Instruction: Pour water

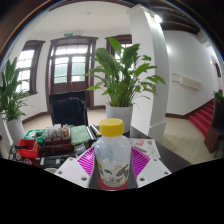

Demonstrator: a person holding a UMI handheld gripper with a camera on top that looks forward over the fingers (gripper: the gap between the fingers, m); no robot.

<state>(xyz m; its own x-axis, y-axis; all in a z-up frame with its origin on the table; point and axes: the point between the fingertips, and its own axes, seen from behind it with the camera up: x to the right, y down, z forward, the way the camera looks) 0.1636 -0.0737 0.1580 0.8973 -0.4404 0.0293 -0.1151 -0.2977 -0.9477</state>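
A clear plastic bottle (111, 158) with a yellow cap (111, 127) and a printed label stands upright between my gripper's (112, 172) two fingers. The magenta pads (88, 162) press against both sides of the bottle, so the gripper is shut on it. The bottle's base is hidden below the fingers. It is held above a dark table (170, 150). No cup or receiving vessel is clear in this view.
A large potted plant (122, 78) in a white pot stands just beyond the bottle. A tray of snacks and small packets (45, 140) lies to the left. A dark chair (68, 108) and glass doors (71, 65) are behind.
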